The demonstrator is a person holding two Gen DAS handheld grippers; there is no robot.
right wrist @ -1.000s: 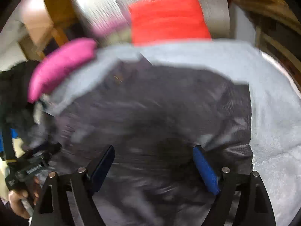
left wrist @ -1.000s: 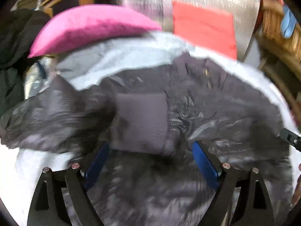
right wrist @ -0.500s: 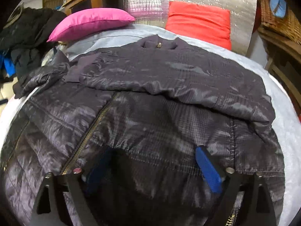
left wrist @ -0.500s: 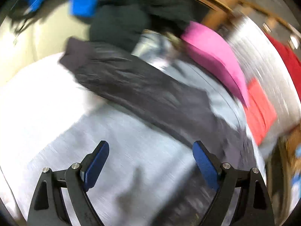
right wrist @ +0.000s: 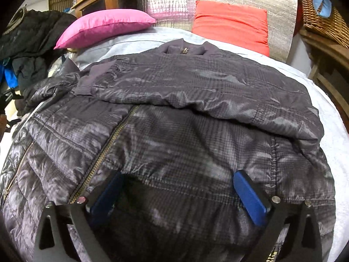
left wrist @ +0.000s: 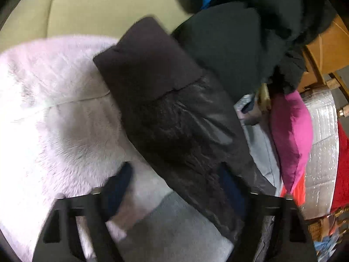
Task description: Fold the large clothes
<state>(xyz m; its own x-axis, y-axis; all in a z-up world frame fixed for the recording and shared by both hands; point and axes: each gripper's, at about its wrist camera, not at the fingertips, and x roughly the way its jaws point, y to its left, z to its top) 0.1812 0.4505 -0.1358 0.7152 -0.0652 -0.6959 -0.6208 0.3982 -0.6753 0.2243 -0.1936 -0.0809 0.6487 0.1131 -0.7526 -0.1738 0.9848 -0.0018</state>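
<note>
Left gripper (left wrist: 174, 187) jaws just closing round outstretched sleeve (left wrist: 174, 113) of dark quilted zip jacket (right wrist: 174, 131) — not yet pinching; slick sleeve may slip. Right gripper (right wrist: 181, 192) just opened, spread wide, empty — folded sleeve could spring back.

The dark quilted zip jacket (right wrist: 174, 113) covers most of the grey bedspread (right wrist: 327, 100). Bare bedding lies open to its right. A pink pillow (right wrist: 102, 26) and an orange cushion (right wrist: 231, 24) block the far end.

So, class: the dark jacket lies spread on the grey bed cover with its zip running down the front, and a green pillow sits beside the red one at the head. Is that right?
Not quite. The pillow beside the red pillow is pink, not green; the right wrist view shows it. The jacket, its zip and the grey bed cover are as stated.
</note>
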